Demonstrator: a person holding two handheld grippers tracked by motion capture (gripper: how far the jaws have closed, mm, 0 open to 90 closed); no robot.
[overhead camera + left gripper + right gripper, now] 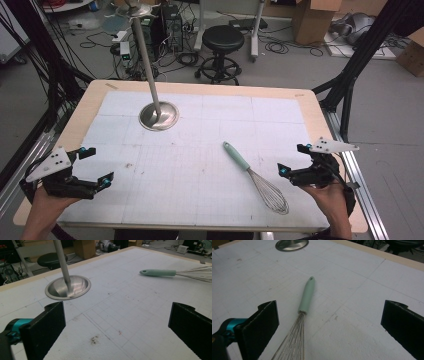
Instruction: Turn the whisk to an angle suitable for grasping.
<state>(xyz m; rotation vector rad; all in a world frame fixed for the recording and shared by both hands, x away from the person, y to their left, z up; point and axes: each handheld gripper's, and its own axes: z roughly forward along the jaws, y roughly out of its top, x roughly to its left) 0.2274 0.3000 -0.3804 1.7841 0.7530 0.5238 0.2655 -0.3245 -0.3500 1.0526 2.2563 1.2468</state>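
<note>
Right gripper view, whisk (305, 307) between wide-apart jaws

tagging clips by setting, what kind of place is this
Most likely a lab or workshop, not a kitchen: cables trail across the bare floor, cardboard boxes stand behind, a stool waits beyond, and the table carries a gridded sheet.
</note>
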